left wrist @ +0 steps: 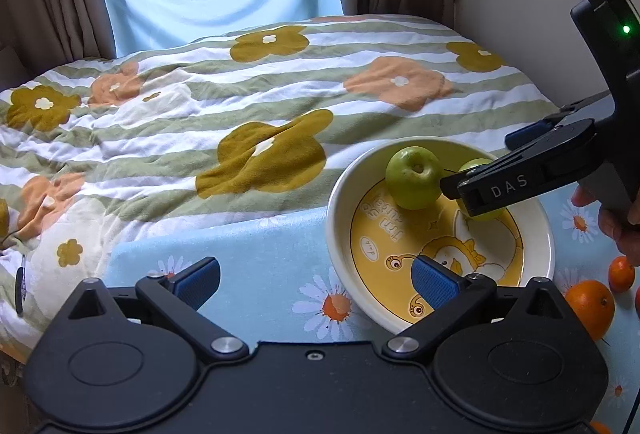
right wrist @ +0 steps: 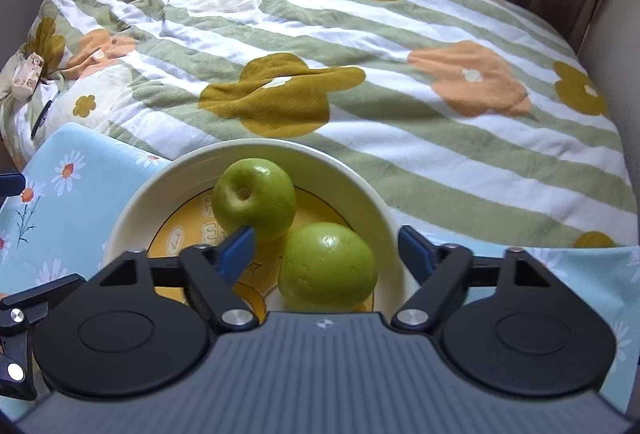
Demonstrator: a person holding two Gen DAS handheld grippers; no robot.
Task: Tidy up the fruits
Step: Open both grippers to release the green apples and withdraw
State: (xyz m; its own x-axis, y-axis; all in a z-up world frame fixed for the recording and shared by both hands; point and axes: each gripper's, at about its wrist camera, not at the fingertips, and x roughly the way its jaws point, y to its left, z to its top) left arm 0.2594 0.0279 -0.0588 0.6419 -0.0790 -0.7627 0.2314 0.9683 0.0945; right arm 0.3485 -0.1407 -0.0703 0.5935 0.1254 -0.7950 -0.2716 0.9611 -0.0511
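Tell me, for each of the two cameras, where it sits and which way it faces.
Left wrist: sits on the left gripper, looking forward and down over the bowl on the daisy cloth toward the bed and curtains; its own open fingers, the right gripper and a hand show.
Right wrist: sits on the right gripper above the bowl, facing the bed; its open fingers flank the near apple without touching.
Shared: bowl, two green apples, cloth, bedspread.
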